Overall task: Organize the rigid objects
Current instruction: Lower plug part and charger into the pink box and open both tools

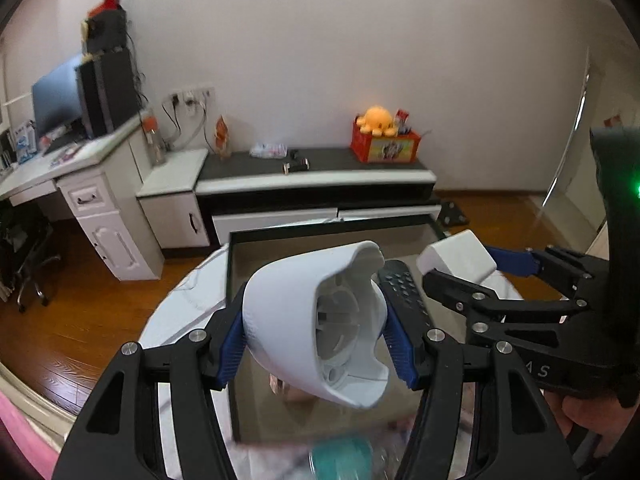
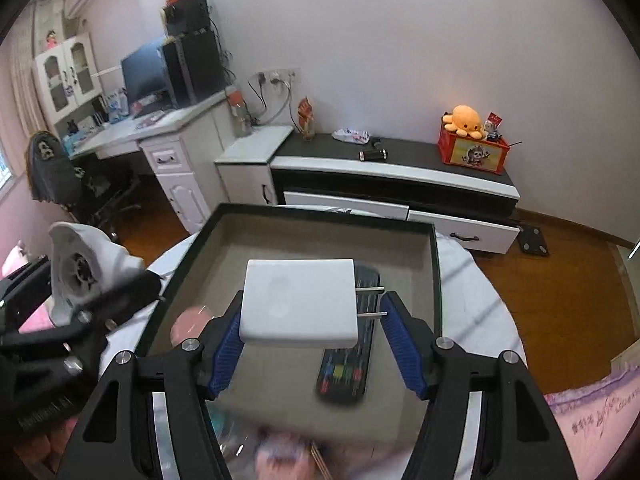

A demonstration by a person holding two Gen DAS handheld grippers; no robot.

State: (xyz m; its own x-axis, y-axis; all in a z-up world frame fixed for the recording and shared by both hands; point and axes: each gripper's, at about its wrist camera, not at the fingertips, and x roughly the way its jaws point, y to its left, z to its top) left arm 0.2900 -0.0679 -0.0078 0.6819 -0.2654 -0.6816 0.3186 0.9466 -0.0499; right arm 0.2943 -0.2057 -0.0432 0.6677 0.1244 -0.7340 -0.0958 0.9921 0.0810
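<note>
Home bedroom or living room. Landmark: low black-and-white TV cabinet (image 2: pixel 394 178) against the wall. On its right end, orange plush octopus (image 2: pixel 464 119); left of it, white desk (image 2: pixel 160 136) with monitor (image 2: pixel 142 70); wooden floor (image 2: pixel 560 280) below.

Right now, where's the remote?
The remote lies flat inside the black tray, right of centre in the right wrist view, partly under the white charger that the right gripper carries.

Soft, even daylight is seen throughout, edges are bowed by fisheye distortion, and the foreground is blurred.
</note>
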